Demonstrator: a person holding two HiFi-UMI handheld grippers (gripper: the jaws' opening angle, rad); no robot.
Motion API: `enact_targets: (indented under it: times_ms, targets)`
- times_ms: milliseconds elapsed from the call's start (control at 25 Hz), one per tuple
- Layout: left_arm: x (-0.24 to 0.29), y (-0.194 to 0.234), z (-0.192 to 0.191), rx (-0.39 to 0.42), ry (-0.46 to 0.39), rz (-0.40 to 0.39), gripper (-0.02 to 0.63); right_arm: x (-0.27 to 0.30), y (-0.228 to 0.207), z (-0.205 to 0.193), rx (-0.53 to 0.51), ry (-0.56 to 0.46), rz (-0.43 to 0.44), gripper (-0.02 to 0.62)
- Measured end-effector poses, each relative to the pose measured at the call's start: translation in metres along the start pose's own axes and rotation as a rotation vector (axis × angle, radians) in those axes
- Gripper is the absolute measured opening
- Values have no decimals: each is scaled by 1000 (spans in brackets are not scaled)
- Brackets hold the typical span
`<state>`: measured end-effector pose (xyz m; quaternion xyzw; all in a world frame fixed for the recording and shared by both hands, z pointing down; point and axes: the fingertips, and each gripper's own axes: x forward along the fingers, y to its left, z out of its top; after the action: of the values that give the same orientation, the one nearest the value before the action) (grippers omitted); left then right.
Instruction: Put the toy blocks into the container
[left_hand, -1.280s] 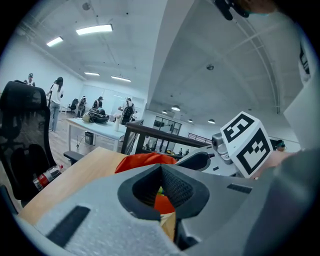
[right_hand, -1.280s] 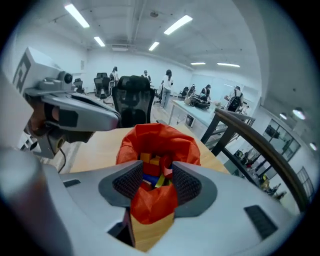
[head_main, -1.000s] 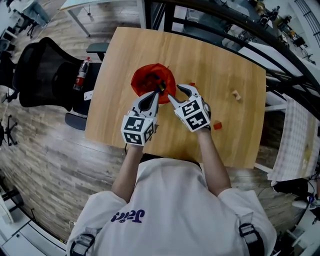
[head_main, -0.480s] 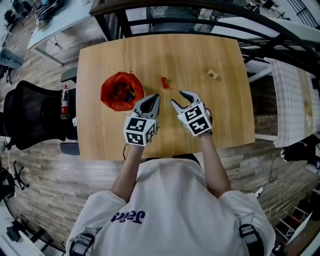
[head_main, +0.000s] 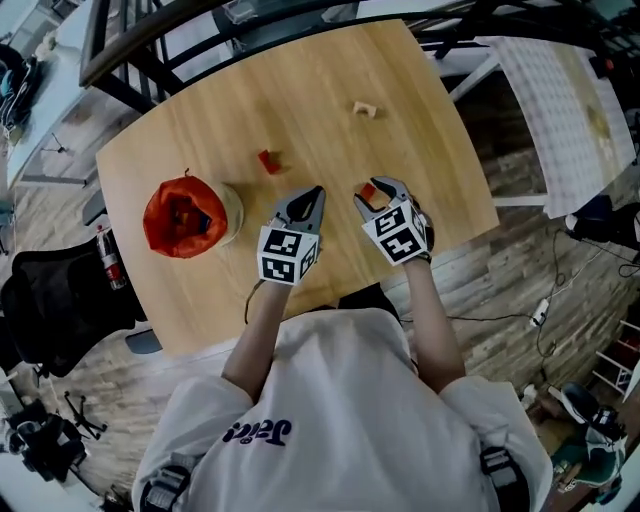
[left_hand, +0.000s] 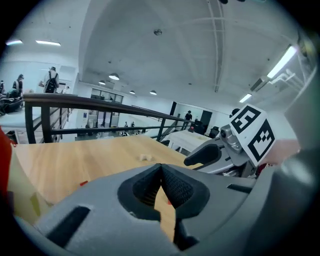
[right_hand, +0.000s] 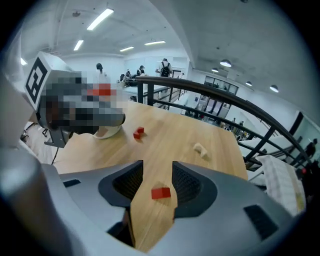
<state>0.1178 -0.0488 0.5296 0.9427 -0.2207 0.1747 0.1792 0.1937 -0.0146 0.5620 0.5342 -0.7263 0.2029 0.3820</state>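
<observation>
A small red block (head_main: 367, 191) lies on the wooden table (head_main: 300, 90) between the fingers of my right gripper (head_main: 378, 188). Its jaws stand open and apart from the block (right_hand: 161, 192) on both sides. My left gripper (head_main: 313, 194) hovers just to the left, its tips closed together with nothing in them (left_hand: 161, 166). The red container (head_main: 183, 216) with blocks inside stands at the table's left. Another red block (head_main: 268, 161) lies right of the container, and a beige block (head_main: 366, 109) lies farther back.
The table's front edge runs just under both grippers, and its right corner is near my right gripper. A black railing (head_main: 150, 45) runs behind the table. A black office chair (head_main: 50, 300) stands at the left, and cables lie on the wood floor at the right.
Both grippers have left the red container and travelled right along the table's front. The right gripper's jaws now stand around the red block. The head view has swung with them.
</observation>
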Motion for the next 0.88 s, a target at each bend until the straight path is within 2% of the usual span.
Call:
enact_targets:
  times_ms: [320,640,880]
  targets:
    - [58,-18,-27,13,98,-90,11,31,-19,-59,-34,129,34,189]
    - [87,-12,-64,-43,175,-101,11,72,-9,-96,-73,220,124,189]
    - [105,-6,-79,-63,196,-95,11,98,-10,-115,-68,267,164,199]
